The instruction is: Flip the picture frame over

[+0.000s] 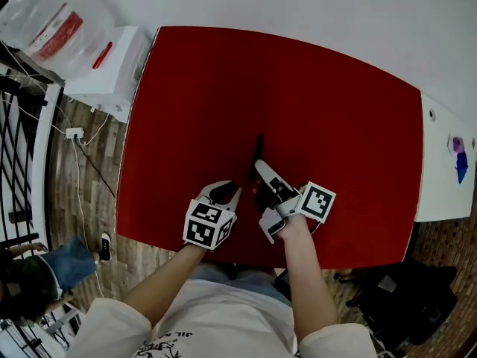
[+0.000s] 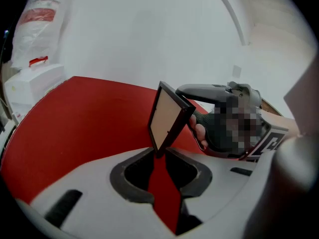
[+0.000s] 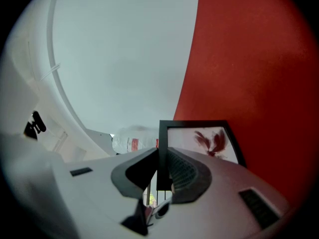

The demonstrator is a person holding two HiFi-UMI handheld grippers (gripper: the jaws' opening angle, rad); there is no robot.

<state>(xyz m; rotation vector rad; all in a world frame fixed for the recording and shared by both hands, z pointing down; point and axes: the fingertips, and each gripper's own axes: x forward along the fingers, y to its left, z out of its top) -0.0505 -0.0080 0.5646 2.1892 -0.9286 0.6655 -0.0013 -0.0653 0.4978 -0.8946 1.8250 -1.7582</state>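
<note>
- The red table [image 1: 298, 88] fills the middle of the head view.
- The picture frame [image 2: 167, 118] is black and stands on its edge over the table, tilted, near the table's side closest to the person.
- The right gripper [image 3: 160, 156] is over the same side of the table, with its jaws closed on the frame's black border.
- The left gripper [image 2: 160, 153] is just beside the frame's lower corner. Its jaws are apart, with the table visible between them.

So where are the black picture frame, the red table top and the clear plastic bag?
black picture frame [image 3: 199, 143]: right gripper view, on the white picture inside its border.
red table top [image 1: 298, 103]: head view, its bare middle.
clear plastic bag [image 1: 59, 28]: head view, its red label.
</note>
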